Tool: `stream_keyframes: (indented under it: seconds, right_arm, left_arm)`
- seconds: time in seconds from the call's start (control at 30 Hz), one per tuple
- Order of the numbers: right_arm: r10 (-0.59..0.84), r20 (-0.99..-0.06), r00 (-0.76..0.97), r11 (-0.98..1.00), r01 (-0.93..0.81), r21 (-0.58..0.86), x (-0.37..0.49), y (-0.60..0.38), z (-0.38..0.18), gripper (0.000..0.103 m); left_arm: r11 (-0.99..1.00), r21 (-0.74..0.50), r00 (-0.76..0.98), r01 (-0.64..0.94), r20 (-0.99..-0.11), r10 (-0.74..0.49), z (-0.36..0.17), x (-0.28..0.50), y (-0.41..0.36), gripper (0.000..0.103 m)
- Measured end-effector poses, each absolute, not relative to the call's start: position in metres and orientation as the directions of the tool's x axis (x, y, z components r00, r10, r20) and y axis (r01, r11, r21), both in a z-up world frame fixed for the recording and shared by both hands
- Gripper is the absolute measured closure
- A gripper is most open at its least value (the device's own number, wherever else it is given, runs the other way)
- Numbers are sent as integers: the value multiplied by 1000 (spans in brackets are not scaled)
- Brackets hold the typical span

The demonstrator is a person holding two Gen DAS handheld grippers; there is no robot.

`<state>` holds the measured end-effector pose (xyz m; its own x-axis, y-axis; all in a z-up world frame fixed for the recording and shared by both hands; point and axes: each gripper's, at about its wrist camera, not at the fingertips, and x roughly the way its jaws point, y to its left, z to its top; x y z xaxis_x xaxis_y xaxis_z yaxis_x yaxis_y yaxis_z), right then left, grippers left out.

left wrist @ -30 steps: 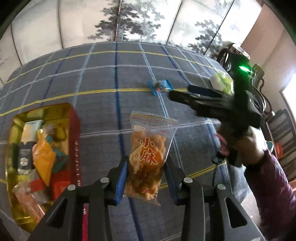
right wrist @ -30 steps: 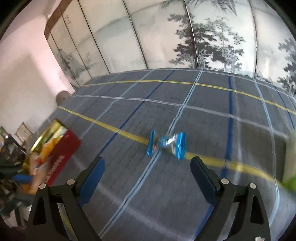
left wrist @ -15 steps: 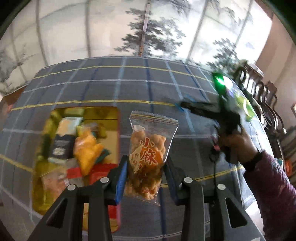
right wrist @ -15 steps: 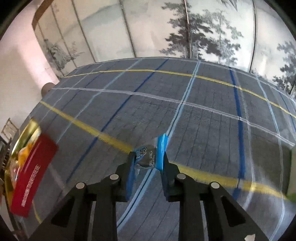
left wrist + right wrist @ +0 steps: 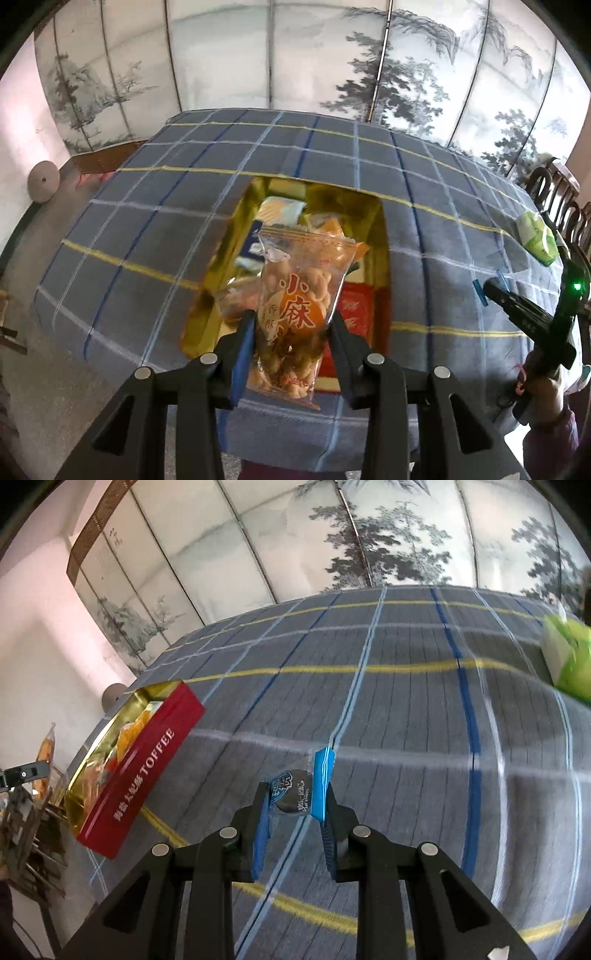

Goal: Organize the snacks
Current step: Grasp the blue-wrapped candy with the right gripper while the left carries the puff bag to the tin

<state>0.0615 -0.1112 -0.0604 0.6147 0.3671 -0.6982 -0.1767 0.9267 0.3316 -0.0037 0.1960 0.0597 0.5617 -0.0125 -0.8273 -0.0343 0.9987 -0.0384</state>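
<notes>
Left wrist view: left claw point(image 5: 291, 334) grips a fried-snack bag point(image 5: 301, 299) above the toffee tin point(image 5: 382, 236); right claw point(image 5: 295, 805) clamps a blue-wrapped candy point(image 5: 295, 794) over the desk point(image 5: 406, 709).

Soft daylight, fairly bright, both views. Strong fisheye bend – dark vignette at every corner, the pale folding screen painted with grey trees point(image 5: 295, 66) bows outward. Left wrist view: gold lining of the red toffee tin point(image 5: 380, 236) throws yellow glare, the clear crinkly snack bag with orange print point(image 5: 299, 295) is sharp, far right edge dim. Right wrist view: motion smear on the grey plaid cloth over the bench point(image 5: 406, 701) – the green-and-white tissue pack point(image 5: 569, 657) is blurred, stripes streak toward the right edge. Shadows faint.
</notes>
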Motion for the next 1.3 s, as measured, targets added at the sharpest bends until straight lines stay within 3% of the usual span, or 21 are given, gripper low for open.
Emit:
stream_keyframes:
  seconds: [0.2,0.5,0.8,1.3]
  right_arm:
    - [330,-694,640,941,-162,298,55,-109,-60,80]
    - [331,-688,646,939,-150,310,54,-112,-60,80]
    - [345,-681,645,932,-149,331,54,-115,-61,80]
    - [350,-681,643,930,-148,337,55,-115,-61,80]
  left_arm:
    - [999,-42,552,9,-833,-41,54,-9,193,64]
    - [995,-45,577,86,-812,-86,60,53,165,64]
    - [984,-180,468,0,-870,-159,27,122,160,64]
    - [982,-191,508,-4,-846,-162,28,127,165,62]
